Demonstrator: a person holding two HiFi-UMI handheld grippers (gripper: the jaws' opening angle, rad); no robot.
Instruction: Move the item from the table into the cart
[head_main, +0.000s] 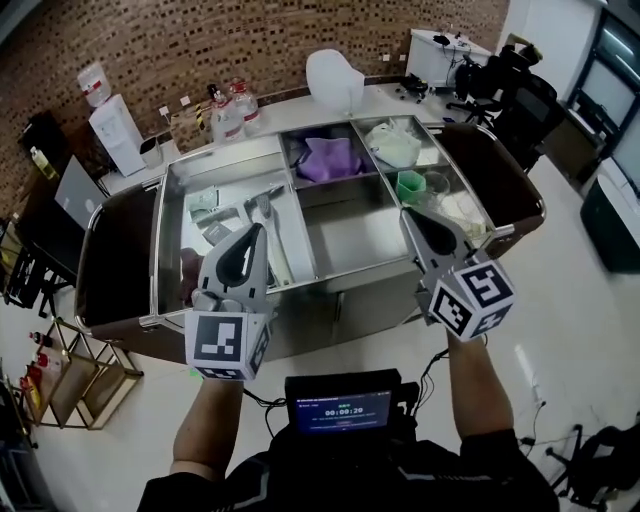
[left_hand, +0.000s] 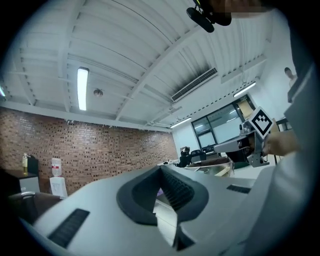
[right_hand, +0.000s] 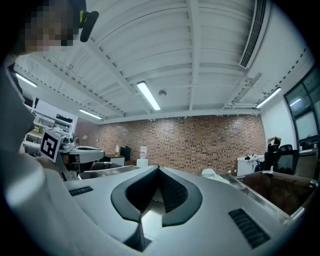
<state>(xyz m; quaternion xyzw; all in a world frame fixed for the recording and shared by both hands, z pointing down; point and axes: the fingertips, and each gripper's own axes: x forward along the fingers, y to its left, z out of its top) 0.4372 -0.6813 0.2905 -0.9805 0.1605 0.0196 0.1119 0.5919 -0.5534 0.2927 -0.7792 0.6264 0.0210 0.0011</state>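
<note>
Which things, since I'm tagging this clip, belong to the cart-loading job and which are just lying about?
Job: cart, table, bottles on it (likely), left gripper and right gripper, both shut, empty.
Lying about: water dispenser, laptop, office chairs.

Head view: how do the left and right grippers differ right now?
Left gripper points over the utensil compartment; right gripper points toward the green cup. The right gripper's cube sits more turned than the left's. Both are shut, nothing between their fingers.
</note>
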